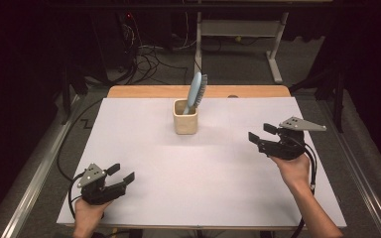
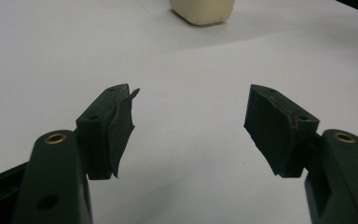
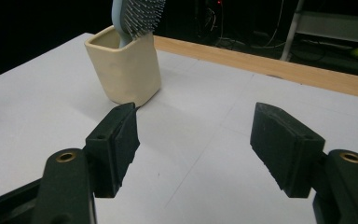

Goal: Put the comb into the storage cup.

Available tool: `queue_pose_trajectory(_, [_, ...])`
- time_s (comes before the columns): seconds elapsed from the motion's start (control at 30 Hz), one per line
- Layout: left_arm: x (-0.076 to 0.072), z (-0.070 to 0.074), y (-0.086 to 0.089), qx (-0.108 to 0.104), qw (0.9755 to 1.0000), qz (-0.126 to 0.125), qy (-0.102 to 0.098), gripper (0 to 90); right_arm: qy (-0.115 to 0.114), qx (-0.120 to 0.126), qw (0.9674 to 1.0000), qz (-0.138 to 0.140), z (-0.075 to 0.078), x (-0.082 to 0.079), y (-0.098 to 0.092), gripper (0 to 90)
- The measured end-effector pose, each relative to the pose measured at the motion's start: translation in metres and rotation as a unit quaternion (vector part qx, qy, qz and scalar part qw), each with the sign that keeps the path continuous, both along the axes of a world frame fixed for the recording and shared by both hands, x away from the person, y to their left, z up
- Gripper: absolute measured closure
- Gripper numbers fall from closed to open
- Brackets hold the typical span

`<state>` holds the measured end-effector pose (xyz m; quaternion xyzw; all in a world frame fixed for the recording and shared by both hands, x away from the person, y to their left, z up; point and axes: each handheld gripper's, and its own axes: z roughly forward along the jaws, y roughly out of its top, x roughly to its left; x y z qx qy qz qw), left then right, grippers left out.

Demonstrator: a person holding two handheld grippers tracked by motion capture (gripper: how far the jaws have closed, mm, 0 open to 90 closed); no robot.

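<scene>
A light blue hairbrush (image 1: 195, 92) stood in a cream cup (image 1: 185, 119) a little above the centre of the high view, with its handle down inside the cup and its bristled head leaning out toward the upper right. In the right gripper view the same cup (image 3: 126, 70) was at the upper left of the frame, and the bristles of the brush (image 3: 137, 16) reached the top edge. The brush looked like plastic, so I judged it was light and stiff, with a smooth back that could slip between hard pads; the bristle side would give a little and was not a good place to press. The best place to take hold seemed to be the narrow neck just above the rim of the cup, pinched across its flat sides. The cup looked thick and perhaps ceramic, therefore heavier and breakable, and it could tip if the brush was pulled sideways instead of straight up. The left gripper (image 1: 120, 177) rested at the lower left of the high view and the right gripper (image 1: 261, 132) at the middle right; both had their jaws wide apart and held nothing, well away from the cup. I counted one brush, one cup, two grippers and one white table (image 1: 198, 173).
</scene>
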<state>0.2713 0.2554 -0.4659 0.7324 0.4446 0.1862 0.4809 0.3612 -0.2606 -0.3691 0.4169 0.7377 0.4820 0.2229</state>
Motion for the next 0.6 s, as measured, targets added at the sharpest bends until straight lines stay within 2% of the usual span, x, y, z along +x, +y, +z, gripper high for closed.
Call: queue_pose_trajectory(0.6, [0.000, -0.001, 0.000, -0.001, 1.0000, 0.001, 0.001, 32.9, -0.002, 0.010, 0.9999, -0.009, -0.005, -0.010, -0.014, 32.4])
